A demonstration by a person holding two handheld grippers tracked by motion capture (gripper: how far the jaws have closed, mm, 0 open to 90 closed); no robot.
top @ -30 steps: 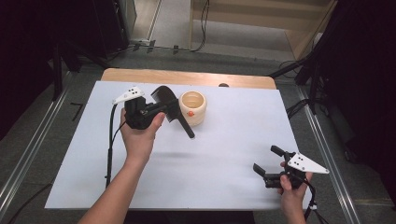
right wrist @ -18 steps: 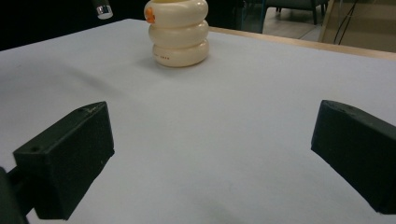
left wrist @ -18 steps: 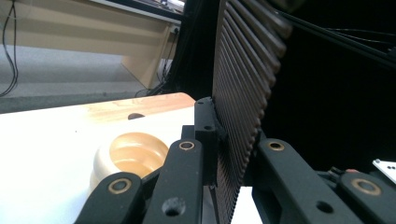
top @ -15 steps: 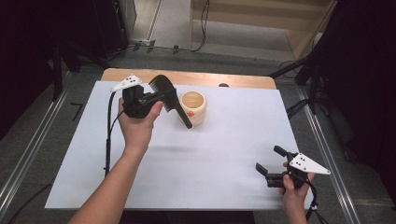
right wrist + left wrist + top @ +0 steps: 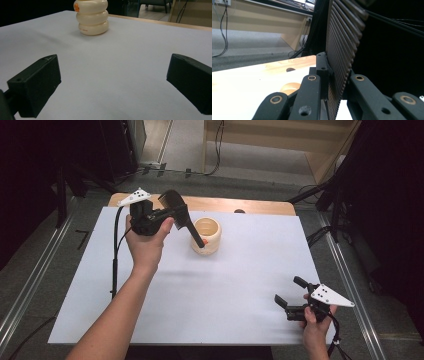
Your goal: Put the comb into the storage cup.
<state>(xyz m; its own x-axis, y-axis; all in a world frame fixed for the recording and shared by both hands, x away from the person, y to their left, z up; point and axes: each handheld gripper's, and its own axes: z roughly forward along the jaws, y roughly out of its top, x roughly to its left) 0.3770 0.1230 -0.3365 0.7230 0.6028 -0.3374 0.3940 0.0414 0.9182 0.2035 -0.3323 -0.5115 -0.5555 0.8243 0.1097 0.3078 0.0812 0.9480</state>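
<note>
The fingers (image 5: 322, 72) of the left gripper (image 5: 172, 214) are clamped tight on a black comb (image 5: 342, 50), pinching its toothed part; in the left gripper view the teeth rise steeply between the two black jaws. In the high view the comb slants down from the gripper, its handle end just at the rim of the cream holder (image 5: 206, 235), a ribbed little pot standing near the table's far middle.

The step in hand looks like standing the comb in the holder. The tip seems to be at the mouth, though I cannot tell whether it is inside. The next move likely calls for bringing the comb more upright over the opening, lowering it, then letting the jaws part.

The left hand (image 5: 146, 237) is raised above the white table (image 5: 225, 285), forearm reaching in from the near edge, wrist turned so the gripper points across toward the holder.

The right gripper (image 5: 292, 297) rests low by the near right corner, well apart, jaws wide and holding nothing, facing the holder.
</note>
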